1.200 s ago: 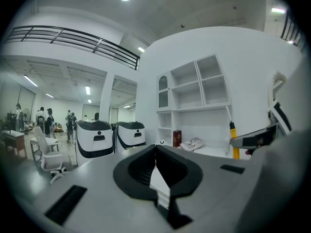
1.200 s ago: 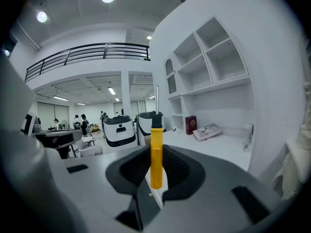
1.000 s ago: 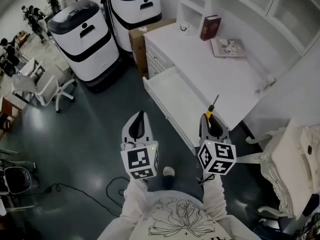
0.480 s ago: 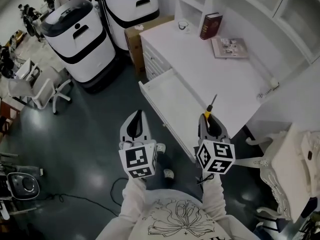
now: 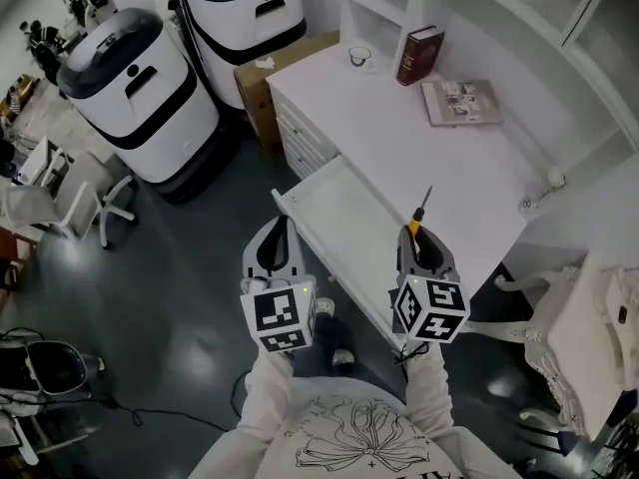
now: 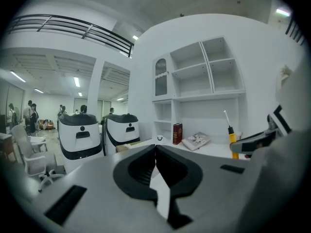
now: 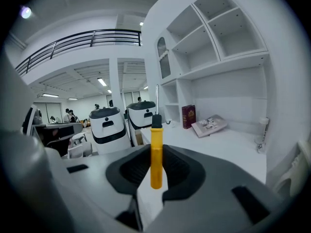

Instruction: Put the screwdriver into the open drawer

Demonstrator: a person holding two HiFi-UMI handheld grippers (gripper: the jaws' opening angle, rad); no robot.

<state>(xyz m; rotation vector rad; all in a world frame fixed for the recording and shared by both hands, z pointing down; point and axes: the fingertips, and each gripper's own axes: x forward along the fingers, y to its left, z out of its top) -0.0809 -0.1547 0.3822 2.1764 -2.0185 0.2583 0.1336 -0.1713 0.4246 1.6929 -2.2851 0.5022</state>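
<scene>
Lower centre of the head view: my right gripper clamps the screwdriver by its yellow handle, tip up, beside the open drawer. My left gripper is closed, empty. I judge the tool light and rigid (smooth handle, may slip).

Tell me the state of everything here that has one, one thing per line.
drawer: open, looks empty.
screwdriver: gripped, tip pointing up.
right claw: shut on the screwdriver.
left claw: shut, empty.
book: closed, standing upright.
</scene>
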